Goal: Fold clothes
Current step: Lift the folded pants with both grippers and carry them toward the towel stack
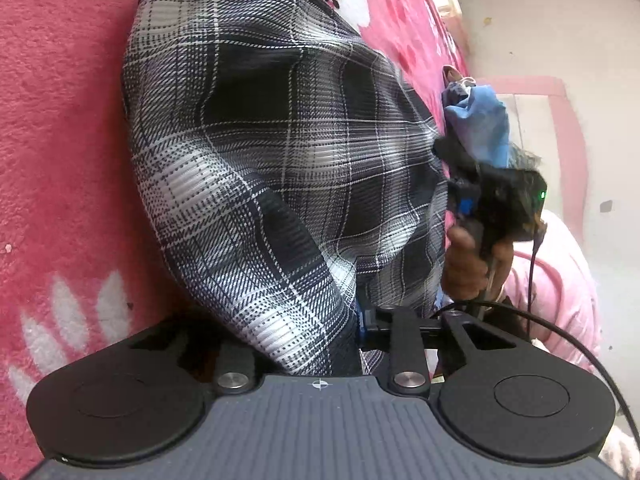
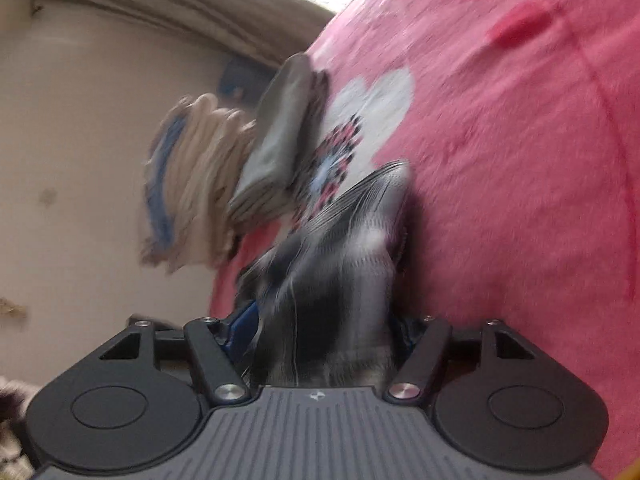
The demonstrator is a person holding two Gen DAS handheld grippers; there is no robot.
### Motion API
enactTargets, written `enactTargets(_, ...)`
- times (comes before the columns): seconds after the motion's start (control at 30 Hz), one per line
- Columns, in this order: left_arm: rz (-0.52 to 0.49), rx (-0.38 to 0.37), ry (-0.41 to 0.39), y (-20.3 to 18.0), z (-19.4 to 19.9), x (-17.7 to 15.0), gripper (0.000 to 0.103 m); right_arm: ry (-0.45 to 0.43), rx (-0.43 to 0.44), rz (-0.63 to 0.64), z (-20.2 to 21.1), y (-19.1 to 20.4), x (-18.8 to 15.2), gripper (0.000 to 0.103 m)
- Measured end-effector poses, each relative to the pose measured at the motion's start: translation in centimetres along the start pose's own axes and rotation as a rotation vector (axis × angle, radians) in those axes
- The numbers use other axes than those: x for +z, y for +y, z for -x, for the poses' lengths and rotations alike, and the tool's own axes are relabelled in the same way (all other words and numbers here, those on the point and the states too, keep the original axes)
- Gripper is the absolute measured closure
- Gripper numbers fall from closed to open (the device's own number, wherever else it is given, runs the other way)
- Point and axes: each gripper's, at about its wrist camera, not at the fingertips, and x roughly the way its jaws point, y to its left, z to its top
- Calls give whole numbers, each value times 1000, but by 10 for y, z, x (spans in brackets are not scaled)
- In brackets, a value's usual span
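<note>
Gripping the plaid garment [image 1: 272, 168] between them, both grippers' fingers are closed on cloth; left gripper [image 1: 320, 344] and right gripper [image 2: 324, 344] lift it taut above the pink bed [image 1: 60, 120], likely readying a fold; folded clothes [image 2: 276, 140] wait near the bed's edge.

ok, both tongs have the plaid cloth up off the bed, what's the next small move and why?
Probably carry the held edge across and lay it down on the pink blanket. The plaid garment hangs bunched from the left tongs and right tongs, so no fold is set yet.
</note>
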Motion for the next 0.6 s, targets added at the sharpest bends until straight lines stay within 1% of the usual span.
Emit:
enactTargets(0.07, -4, -4, 2, 0, -1, 1, 75, -8, 8, -42, -3, -7, 7, 42)
enactTargets(0.1, -5, -5, 3, 0, -1, 1, 76, -7, -1, -41, -7, -5, 9, 47)
enactTargets(0.17, -2, -5, 2, 0, -1, 1, 77, -2, -23, -29, -13, -1, 13, 52)
enactTargets(0.23, -4, -3, -1, -1, 0, 0, 80, -1, -48, 9, -15, 7, 10, 62)
enactTargets(0.3, -20, 4, -10, -3, 2, -3, 82, -29, -82, 35, -16, 14, 6, 65)
enactTargets(0.4, -75, 30, -36, -14, 3, -7, 83, -92, -121, 98, -8, 33, -5, 68)
enactTargets(0.6, -127, 42, -90, -31, 16, -13, 87, -176, -155, 205, 4, 76, -27, 69)
